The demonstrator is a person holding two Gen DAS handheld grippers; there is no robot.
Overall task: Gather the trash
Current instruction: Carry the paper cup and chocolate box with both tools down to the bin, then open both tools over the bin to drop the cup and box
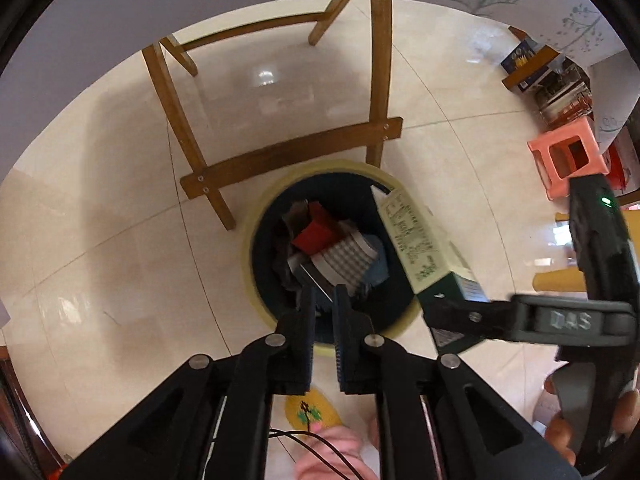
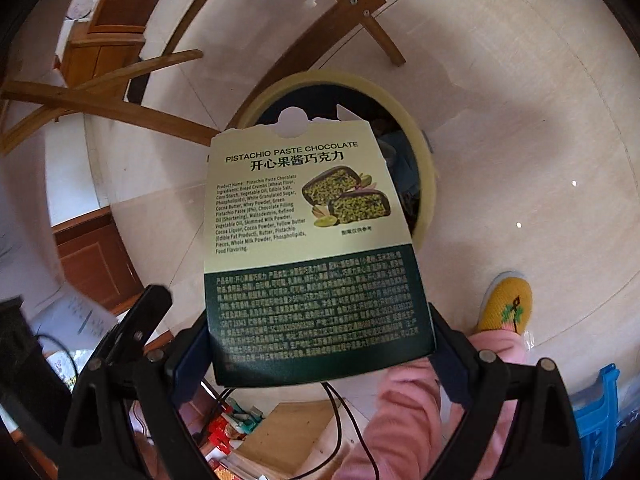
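A round bin with a pale yellow rim (image 1: 280,184) stands on the floor and holds several pieces of trash, among them a red box (image 1: 314,234) and a checked packet (image 1: 346,262). My left gripper (image 1: 323,300) is shut and empty just above the bin's near edge. My right gripper (image 2: 320,344) is shut on a cream and green pistachio chocolate box (image 2: 304,216), held above the bin (image 2: 426,168). In the left wrist view the box (image 1: 424,240) hangs over the bin's right rim, clamped by the right gripper (image 1: 460,314).
Wooden chair legs and a crossbar (image 1: 292,158) stand right behind the bin. A pink plastic stool (image 1: 568,158) and stacked boxes (image 1: 540,68) are at the far right. My slippered foot (image 2: 506,304) is right of the bin. A blue stool (image 2: 600,412) is at lower right.
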